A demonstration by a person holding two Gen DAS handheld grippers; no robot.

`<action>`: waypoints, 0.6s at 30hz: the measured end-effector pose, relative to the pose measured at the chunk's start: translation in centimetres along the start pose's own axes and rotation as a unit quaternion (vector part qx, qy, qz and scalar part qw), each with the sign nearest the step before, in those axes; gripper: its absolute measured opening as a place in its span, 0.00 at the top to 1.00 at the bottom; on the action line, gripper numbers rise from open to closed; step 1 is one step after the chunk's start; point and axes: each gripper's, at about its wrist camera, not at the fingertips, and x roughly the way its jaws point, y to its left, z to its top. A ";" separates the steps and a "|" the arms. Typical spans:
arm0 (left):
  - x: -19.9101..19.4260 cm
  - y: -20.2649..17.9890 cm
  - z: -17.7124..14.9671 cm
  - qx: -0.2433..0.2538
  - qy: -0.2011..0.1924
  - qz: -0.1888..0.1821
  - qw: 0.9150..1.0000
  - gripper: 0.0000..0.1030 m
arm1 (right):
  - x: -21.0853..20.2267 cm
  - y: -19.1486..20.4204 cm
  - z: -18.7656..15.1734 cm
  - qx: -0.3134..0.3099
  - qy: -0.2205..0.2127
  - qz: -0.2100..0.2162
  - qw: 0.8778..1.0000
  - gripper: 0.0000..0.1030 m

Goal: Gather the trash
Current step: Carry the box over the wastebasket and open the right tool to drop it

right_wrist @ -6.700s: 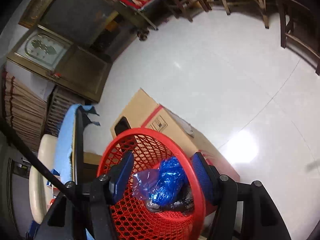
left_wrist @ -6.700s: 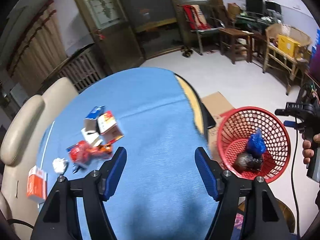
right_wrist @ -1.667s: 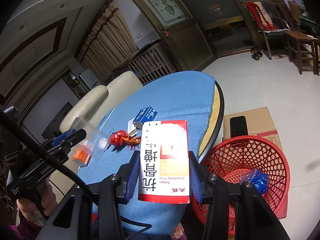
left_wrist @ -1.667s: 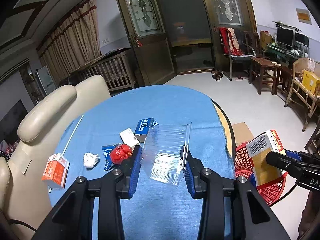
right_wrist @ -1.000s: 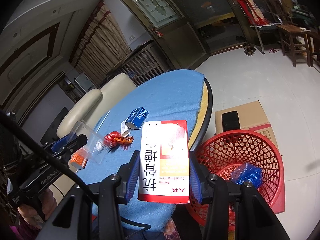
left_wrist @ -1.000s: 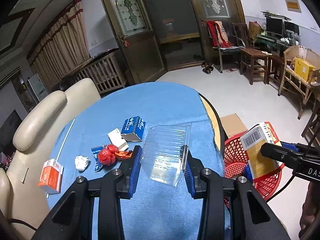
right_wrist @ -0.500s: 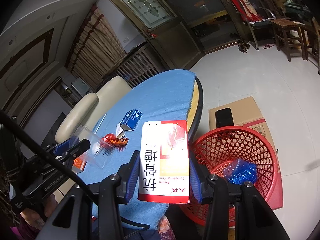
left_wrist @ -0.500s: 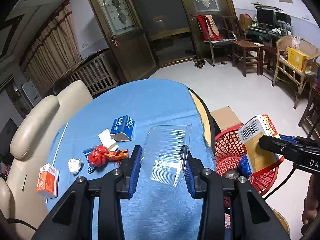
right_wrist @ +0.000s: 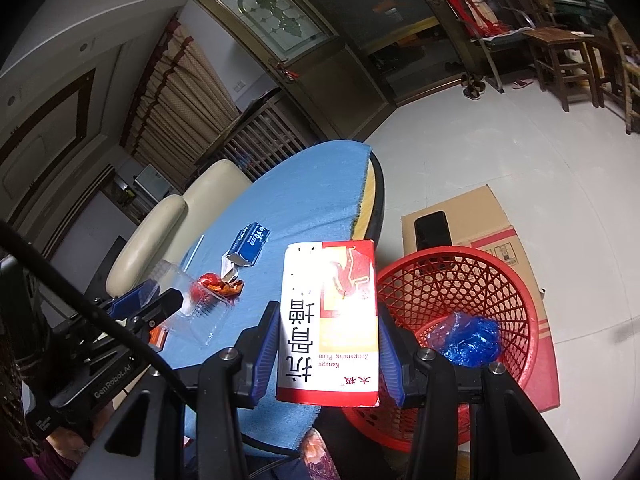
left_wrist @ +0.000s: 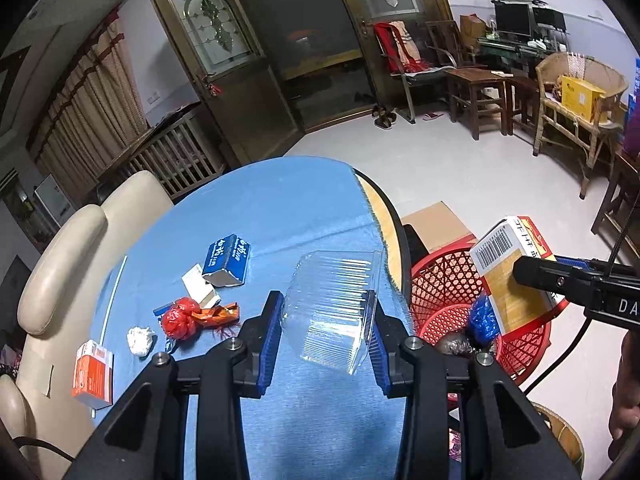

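My left gripper (left_wrist: 325, 322) is shut on a clear ribbed plastic container (left_wrist: 332, 308), held above the blue tablecloth (left_wrist: 272, 216) near its right edge. My right gripper (right_wrist: 329, 338) is shut on a red and white medicine box (right_wrist: 330, 320), held over the rim of the red mesh basket (right_wrist: 516, 292). That box (left_wrist: 508, 252) and basket (left_wrist: 444, 280) also show in the left wrist view. A blue bag (right_wrist: 466, 338) lies in the basket. On the cloth lie a blue carton (left_wrist: 226, 258), a red wrapper bundle (left_wrist: 182, 318), a white paper ball (left_wrist: 140, 340) and an orange box (left_wrist: 92, 372).
A cream chair (left_wrist: 80, 240) stands against the table's left side. A cardboard box (right_wrist: 468, 220) with a black phone (right_wrist: 432, 228) on it lies on the floor behind the basket. Wooden chairs and stools (left_wrist: 480, 88) stand far back by the wall.
Both grippers have kept their loads and drifted right, toward the basket. The red and white box now hangs closer over the basket's rim.
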 end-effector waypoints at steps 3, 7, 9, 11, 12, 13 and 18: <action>0.1 -0.5 0.1 0.005 0.001 -0.001 1.000 0.60 | -0.1 -0.4 0.1 0.004 -0.001 -0.001 1.000 0.53; 0.2 -0.9 0.1 0.011 0.002 -0.003 1.000 0.60 | -0.3 -0.7 0.1 0.008 -0.002 -0.002 1.000 0.53; 0.3 -1.1 0.1 0.014 0.003 -0.006 1.000 0.60 | -0.3 -0.9 0.1 0.010 -0.002 -0.003 1.000 0.53; 0.4 -1.5 0.2 0.018 0.005 -0.008 1.000 0.60 | -0.3 -1.1 0.1 0.012 -0.002 -0.004 1.000 0.53; 0.5 -1.6 0.2 0.020 0.006 -0.009 1.000 0.60 | -0.3 -1.2 0.1 0.014 -0.002 -0.004 1.000 0.53; 0.5 -1.7 0.2 0.021 0.007 -0.011 1.000 0.60 | -0.3 -1.3 0.0 0.015 -0.002 -0.005 1.000 0.53; 1.3 -2.2 0.1 0.022 0.017 -0.037 0.999 0.60 | -0.3 -1.8 0.1 0.025 0.000 -0.010 1.000 0.53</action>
